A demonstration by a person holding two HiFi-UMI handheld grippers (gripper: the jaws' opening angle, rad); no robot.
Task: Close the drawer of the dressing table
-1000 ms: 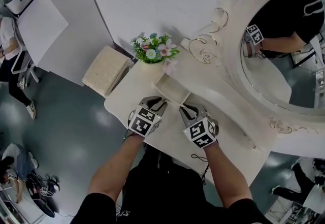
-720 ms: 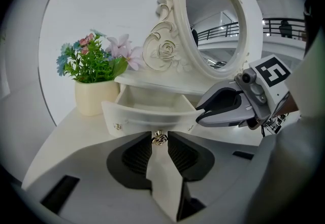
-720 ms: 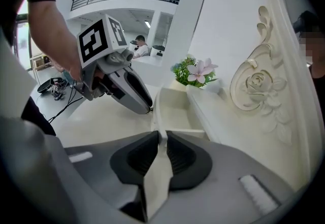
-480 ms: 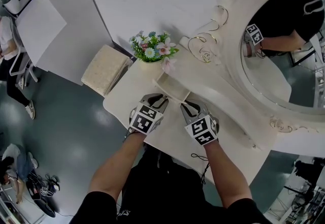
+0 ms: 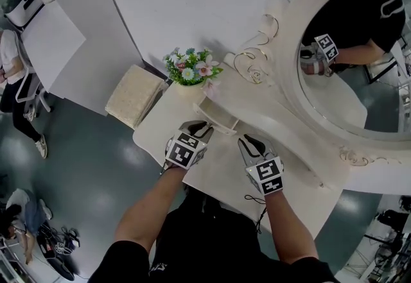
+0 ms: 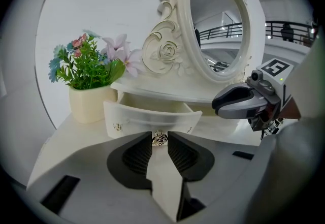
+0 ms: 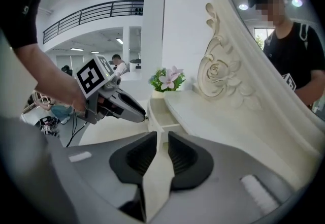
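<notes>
So here's where you're at: the drawer (image 6: 150, 116) of the dressing table (image 5: 221, 165) is pulled out, sticking out from under the little shelf (image 6: 167, 92) that the mirror stands on. In the head view it sits just above centre, and your left gripper (image 5: 199, 126) is parked right at its front, at about 6 o'clock from it, angled down toward it.

Down the left gripper view, the small ornate knob (image 6: 159, 138) is right between the jaw tips, at 12 o'clock from the pads. The jaws are pinched in on it, and both tips look to be touching its sides. So that hand has hold of the knob.

Your right gripper (image 5: 246, 140) is off the drawer, hovering over bare tabletop at roughly 4 o'clock from it, near the left one but not touching it. Its jaws have just been opening, and they're parted with nothing between them. Through the gap you only get the drawer's end and the table edge farther off. In the left gripper view it shows up at 3 o'clock, about level with the shelf.

Other stuff around:
- A cream pot (image 6: 90, 105) of pink and blue flowers (image 6: 84, 63) stands on the tabletop just beside the drawer, at 9 to 10 o'clock from it in the left gripper view.
- The big oval mirror (image 6: 219, 25) with its carved rose scroll (image 6: 165, 54) rises at 1 o'clock.
- A beige stool (image 5: 133, 94) sits on the floor at 10 o'clock from the table in the head view.
</notes>
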